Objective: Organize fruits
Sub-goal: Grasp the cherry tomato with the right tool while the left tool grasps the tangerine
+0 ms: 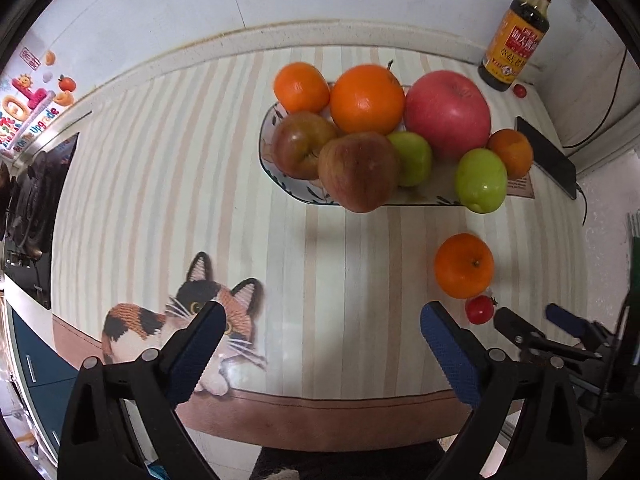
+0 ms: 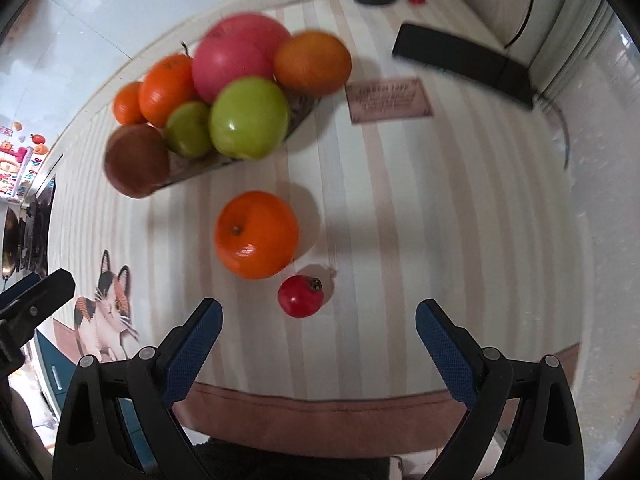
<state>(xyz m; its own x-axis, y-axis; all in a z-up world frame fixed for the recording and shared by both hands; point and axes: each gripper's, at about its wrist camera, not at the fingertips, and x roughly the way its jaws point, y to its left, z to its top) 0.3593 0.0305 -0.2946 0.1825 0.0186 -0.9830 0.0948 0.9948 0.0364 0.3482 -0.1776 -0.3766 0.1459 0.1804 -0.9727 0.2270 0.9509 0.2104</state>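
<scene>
A patterned plate point(image 1: 280, 184) at the back of the striped mat is piled with oranges, a pink apple point(image 1: 448, 114), red-brown apples and green apples. One loose orange point(image 1: 464, 266) point(image 2: 256, 235) lies on the mat in front of the plate, with a small red fruit point(image 1: 479, 309) point(image 2: 301, 296) just beside it. My left gripper point(image 1: 323, 312) hangs open over bare mat, left of the loose orange. My right gripper point(image 2: 319, 308) point(image 1: 532, 317) is open too, the small red fruit lying just ahead of the gap between its fingertips, untouched.
A dark sauce bottle point(image 1: 516, 36) stands at the back right with another small red fruit point(image 1: 519, 90) by it. A black phone point(image 1: 546, 156) with a cable lies along the right wall. A cat picture point(image 1: 180, 320) marks the mat's front left; the table edge runs just below.
</scene>
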